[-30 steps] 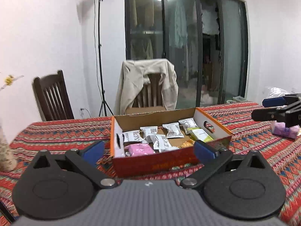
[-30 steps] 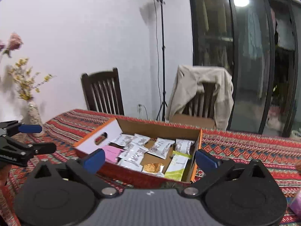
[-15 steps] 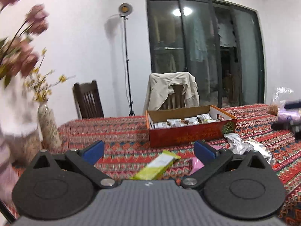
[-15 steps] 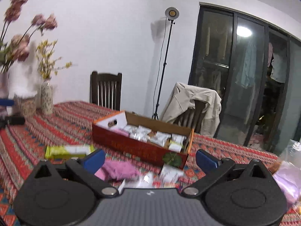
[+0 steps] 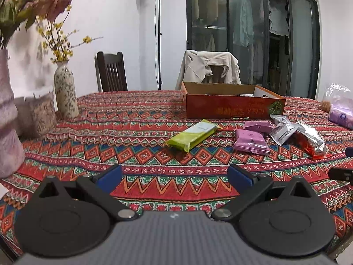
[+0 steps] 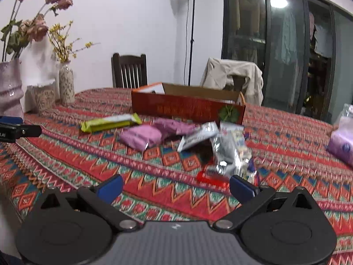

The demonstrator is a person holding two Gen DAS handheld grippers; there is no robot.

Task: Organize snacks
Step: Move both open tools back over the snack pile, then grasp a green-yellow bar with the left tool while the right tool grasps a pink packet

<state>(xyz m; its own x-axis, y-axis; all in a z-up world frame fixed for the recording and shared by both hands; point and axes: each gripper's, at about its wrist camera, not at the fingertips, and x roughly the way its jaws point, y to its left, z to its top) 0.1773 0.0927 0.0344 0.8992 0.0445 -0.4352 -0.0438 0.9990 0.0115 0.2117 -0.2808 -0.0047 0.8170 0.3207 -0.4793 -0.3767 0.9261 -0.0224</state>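
An orange cardboard box (image 5: 233, 108) (image 6: 187, 108) stands mid-table. In front of it lie loose snacks: a green bar (image 5: 192, 137) (image 6: 110, 122), two pink packets (image 5: 250, 142) (image 6: 141, 137), silver packets (image 5: 284, 130) (image 6: 227, 152) and a red-edged one (image 5: 315, 148). My left gripper (image 5: 174, 176) is open and empty, low over the near tablecloth, well short of the green bar. My right gripper (image 6: 175, 186) is open and empty too, just short of the silver packets. Each gripper's tip shows at the edge of the other's view.
A patterned red tablecloth (image 5: 136, 132) covers the table. Vases with flowers (image 5: 65, 92) (image 6: 11, 88) stand at the left. A purple tissue pack (image 5: 340, 117) (image 6: 342, 145) lies at the right. Two chairs, one draped with a jacket (image 5: 209, 68), stand behind.
Both grippers have drawn back from over the box toward the near table edge and dropped lower. The loose snacks in front of the box have come into view. Both stay open.
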